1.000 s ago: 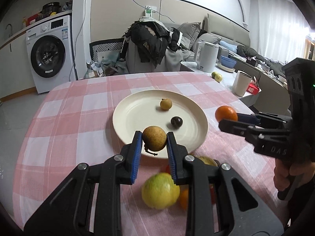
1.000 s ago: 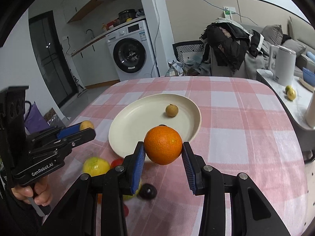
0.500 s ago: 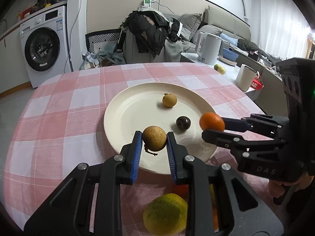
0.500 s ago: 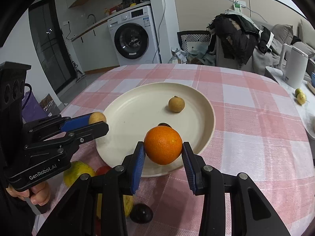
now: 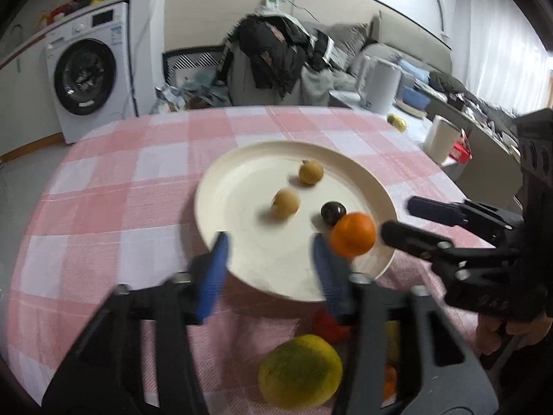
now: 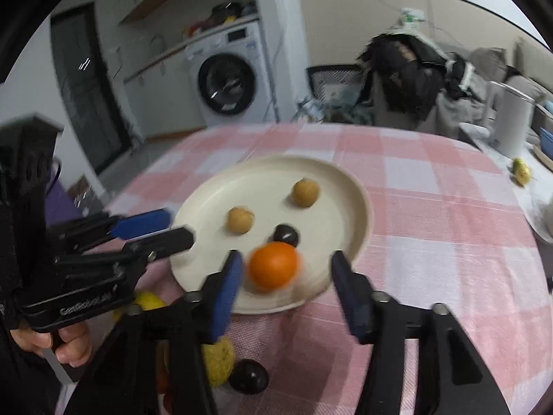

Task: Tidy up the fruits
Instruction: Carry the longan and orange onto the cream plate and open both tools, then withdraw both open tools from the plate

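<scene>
A cream plate (image 5: 242, 173) (image 6: 345, 180) sits on the pink checked table. On it lie two small tan fruits (image 5: 285, 202) (image 5: 311, 172), a dark fruit (image 5: 333, 212) and an orange (image 5: 353, 234) (image 6: 273, 265) near the front rim. My left gripper (image 5: 269, 269) is open and empty, at the plate's near edge. My right gripper (image 6: 285, 283) is open, its fingers either side of the blurred orange. The nearer tan fruit also shows in the right wrist view (image 6: 241, 220).
Loose fruit lies on the cloth in front of the plate: a yellow-green citrus (image 5: 300, 370), a dark fruit (image 6: 249, 377) and red and yellow pieces. A washing machine (image 5: 86, 79), a chair piled with clothes (image 5: 273, 52) and a kettle (image 5: 380, 83) stand beyond the table.
Both grippers opened. The left one let go of the tan fruit, which now lies on the plate. The right one let go of the orange, now on the plate's front part.
</scene>
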### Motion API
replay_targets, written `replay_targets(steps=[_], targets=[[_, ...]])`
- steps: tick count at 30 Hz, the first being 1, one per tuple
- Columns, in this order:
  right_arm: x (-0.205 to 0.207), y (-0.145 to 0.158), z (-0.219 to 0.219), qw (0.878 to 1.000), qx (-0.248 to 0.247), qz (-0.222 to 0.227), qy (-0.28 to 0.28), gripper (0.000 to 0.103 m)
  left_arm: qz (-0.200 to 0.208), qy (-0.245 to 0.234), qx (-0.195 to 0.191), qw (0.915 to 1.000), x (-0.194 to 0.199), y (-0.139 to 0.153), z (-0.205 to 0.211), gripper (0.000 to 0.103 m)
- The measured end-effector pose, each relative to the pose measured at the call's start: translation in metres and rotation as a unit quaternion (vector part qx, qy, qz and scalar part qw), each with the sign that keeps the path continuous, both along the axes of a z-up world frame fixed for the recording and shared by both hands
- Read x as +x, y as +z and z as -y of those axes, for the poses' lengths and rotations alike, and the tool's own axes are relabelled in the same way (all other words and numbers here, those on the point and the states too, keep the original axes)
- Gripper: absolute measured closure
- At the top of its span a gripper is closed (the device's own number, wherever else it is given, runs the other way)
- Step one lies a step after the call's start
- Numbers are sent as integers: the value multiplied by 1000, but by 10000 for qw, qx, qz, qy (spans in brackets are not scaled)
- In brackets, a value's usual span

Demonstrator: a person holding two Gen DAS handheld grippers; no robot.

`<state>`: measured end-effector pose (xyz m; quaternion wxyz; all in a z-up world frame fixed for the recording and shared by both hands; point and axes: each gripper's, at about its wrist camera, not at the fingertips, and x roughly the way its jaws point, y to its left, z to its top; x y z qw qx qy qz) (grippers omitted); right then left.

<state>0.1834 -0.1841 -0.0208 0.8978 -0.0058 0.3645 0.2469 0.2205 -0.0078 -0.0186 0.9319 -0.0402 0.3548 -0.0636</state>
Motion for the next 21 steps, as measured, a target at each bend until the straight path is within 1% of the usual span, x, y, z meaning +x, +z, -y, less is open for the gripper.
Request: replay_targets(steps=[1,2,3,4,5,6,7,9,12,15,18,21], targets=[[-2,3,5,10000,54,16,-73,37,110,60,10,9999,-6,4,-2,36],[-4,5,8,9999,54,40,-118,33,245,107,16,9996,-16,10,-5,27],[-8,8,10,9998,2,85,-165,25,285,120,11,9995,-20,12,-6,20],[-12,10,12,9996,-65,169,-208,19,373,151,-7,9992,-30,16,-10,19],[-16,13,15,9993,-101,254,-257,7,388,176,-3,9991,-37,18,-12,19],[-21,16,17,9988,-129,350,-329,0,381,190,3,9991,-40,19,-13,17],[-25,17,19,9984,-113,411,-365,0,330,220,18,9992,-49,20,-15,14],[-29,19,21,9989,-25,363,-298,0,333,289,-3,9990,-61,22,-19,0],[-38,18,21,9997,31,238,-97,0,422,355,-12,9985,-78,26,-21,0],[-53,17,17,9994,-77,336,60,0,452,379,21,9983,-95,26,-21,0],[-59,14,15,9996,-114,200,184,0,456,376,105,9982,-106,26,-19,0],[-59,10,13,9992,-284,134,266,0,483,383,109,9980,-115,26,-19,0]])
